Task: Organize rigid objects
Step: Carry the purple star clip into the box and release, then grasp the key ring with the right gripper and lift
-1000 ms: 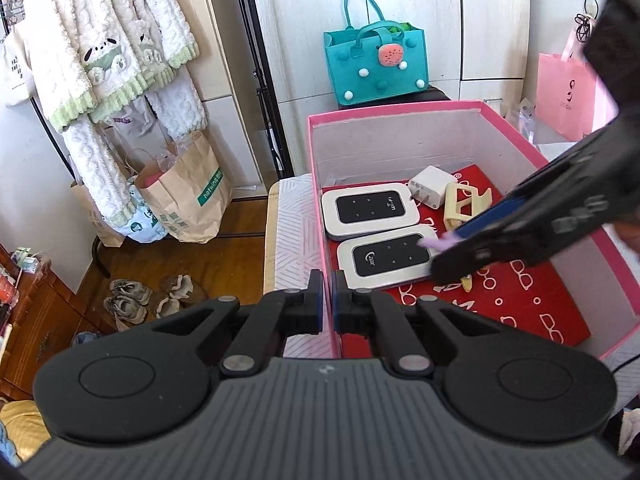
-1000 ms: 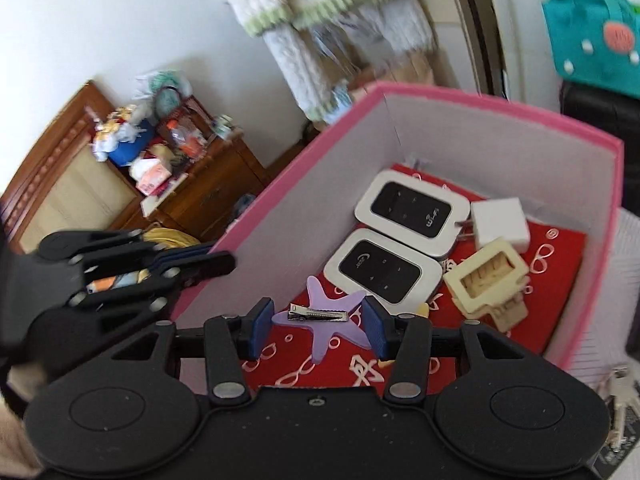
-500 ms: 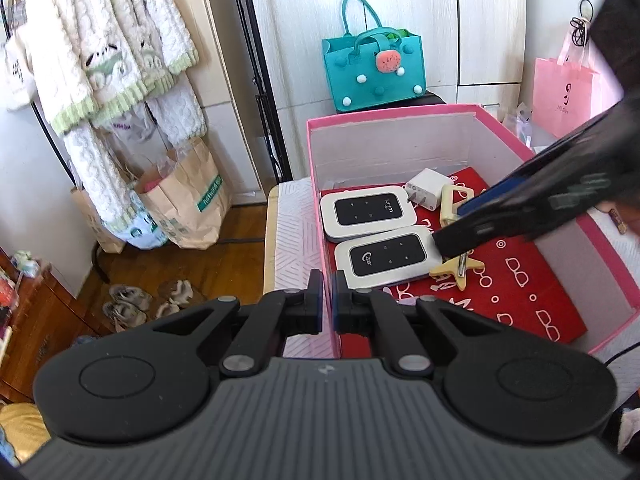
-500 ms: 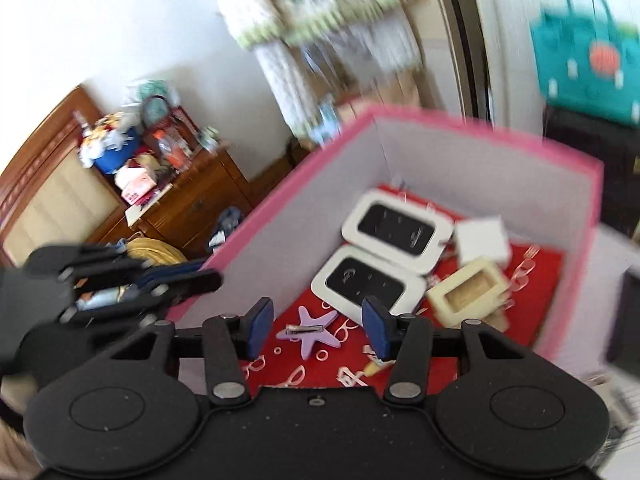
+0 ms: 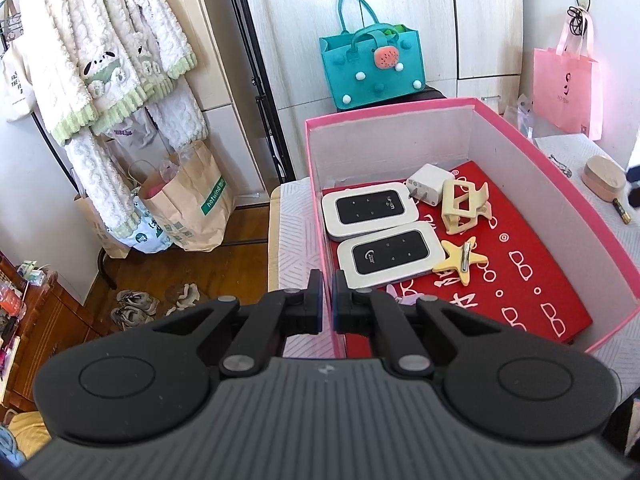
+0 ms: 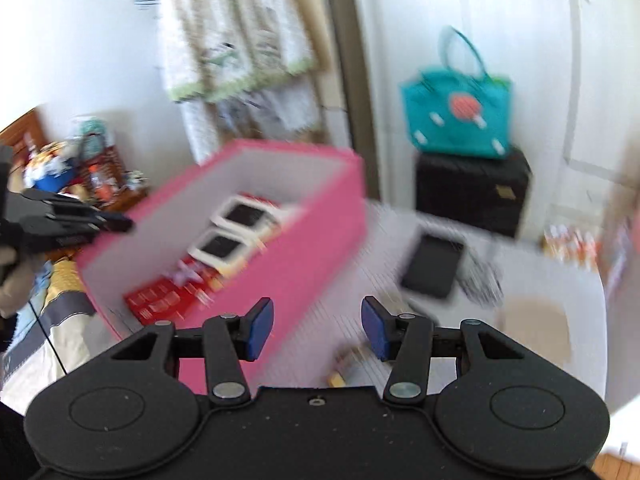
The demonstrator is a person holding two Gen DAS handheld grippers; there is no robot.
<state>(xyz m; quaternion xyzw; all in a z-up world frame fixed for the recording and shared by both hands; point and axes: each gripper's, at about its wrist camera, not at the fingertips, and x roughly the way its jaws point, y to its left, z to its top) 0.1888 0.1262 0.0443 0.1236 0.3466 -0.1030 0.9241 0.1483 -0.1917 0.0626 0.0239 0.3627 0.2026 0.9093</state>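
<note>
My right gripper (image 6: 317, 328) has pulled out of the pink box (image 5: 536, 164) and swung away to the side; a second ago it hung low over the red lining with the purple star hair clip (image 5: 404, 299) between its pads, and now its jaws stand half apart with nothing between them. The clip stays behind in the box, only its tips peeking out past my left gripper (image 5: 327, 304) at the near end of the lining. So that piece is delivered, I judge

The box now holds two white pocket Wi-Fi routers (image 5: 370, 209) side by side, a white charger plug (image 5: 427, 185), a cream claw clip (image 5: 464, 206) and a yellow star clip (image 5: 462, 257) just beside the nearer router. My left gripper sits pressed shut at the box's near left corner, and it has not moved from there; whether it pinches the wall I cannot tell

The right wrist view is blurred by the swing, yet it faces the white table (image 6: 532, 280) beside the box, where a flat black device (image 6: 434, 265) and a small yellowish item (image 6: 340, 376) lie outside. Those look like the next candidates to fetch, so the sorting is part done
</note>
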